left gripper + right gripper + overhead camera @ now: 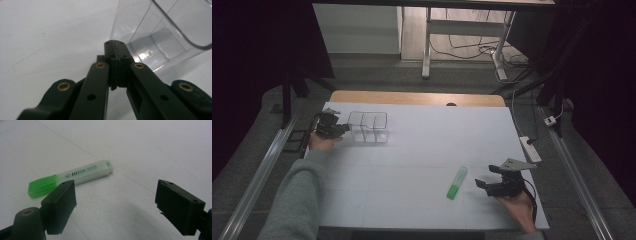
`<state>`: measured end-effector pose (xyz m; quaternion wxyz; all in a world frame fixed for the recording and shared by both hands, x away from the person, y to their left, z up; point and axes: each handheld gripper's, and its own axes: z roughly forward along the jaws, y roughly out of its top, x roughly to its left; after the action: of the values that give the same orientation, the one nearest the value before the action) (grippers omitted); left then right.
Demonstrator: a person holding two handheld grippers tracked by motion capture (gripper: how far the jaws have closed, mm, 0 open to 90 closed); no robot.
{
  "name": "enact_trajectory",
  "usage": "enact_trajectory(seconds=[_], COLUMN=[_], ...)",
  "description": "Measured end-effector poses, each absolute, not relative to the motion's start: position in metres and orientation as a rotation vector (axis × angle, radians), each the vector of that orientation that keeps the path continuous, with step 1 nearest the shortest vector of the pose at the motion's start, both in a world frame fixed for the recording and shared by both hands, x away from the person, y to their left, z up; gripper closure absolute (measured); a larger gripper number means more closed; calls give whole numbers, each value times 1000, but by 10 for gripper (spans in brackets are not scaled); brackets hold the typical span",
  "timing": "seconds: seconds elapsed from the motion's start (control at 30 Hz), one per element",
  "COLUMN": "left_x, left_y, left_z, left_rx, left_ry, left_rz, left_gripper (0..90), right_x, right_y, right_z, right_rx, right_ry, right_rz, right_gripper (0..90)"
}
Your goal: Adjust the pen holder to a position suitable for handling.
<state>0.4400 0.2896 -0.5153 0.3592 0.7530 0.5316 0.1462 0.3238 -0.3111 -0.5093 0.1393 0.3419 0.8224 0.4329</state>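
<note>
A clear plastic organiser with several compartments stands at the back left of the white table. My left gripper lies low beside its left side. In the left gripper view the left gripper is shut, both jaws pressed together outside the organiser, tips against its lower corner. A green highlighter lies capped at the front right. My right gripper rests just right of it, open and holding nothing. In the right gripper view the highlighter lies beyond the left jaw of the right gripper.
A white power strip lies along the table's right edge with its cable running back. A wooden strip borders the far edge. Metal rails flank the table on the floor.
</note>
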Motion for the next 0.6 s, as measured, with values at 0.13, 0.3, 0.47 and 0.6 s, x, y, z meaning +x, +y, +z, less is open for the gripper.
enact_trajectory(seconds=[0.13,0.3,0.47,0.6], left_x=[441,442,442,442], left_y=[282,272,264,260], left_z=[-515,-514,-514,-514], left_rx=[1956,1968,1974,1981], left_ry=[1347,1327,1310,1299], left_rz=[368,357,344,342], left_gripper=[891,891,891,891], right_x=[324,324,324,324], right_y=[-311,-311,-310,-310], right_z=[-509,-510,-510,-510], right_rx=[988,988,988,988], right_ry=[2379,2379,2380,2379], right_rz=[1247,1238,1241,1240], right_gripper=[170,170,170,170])
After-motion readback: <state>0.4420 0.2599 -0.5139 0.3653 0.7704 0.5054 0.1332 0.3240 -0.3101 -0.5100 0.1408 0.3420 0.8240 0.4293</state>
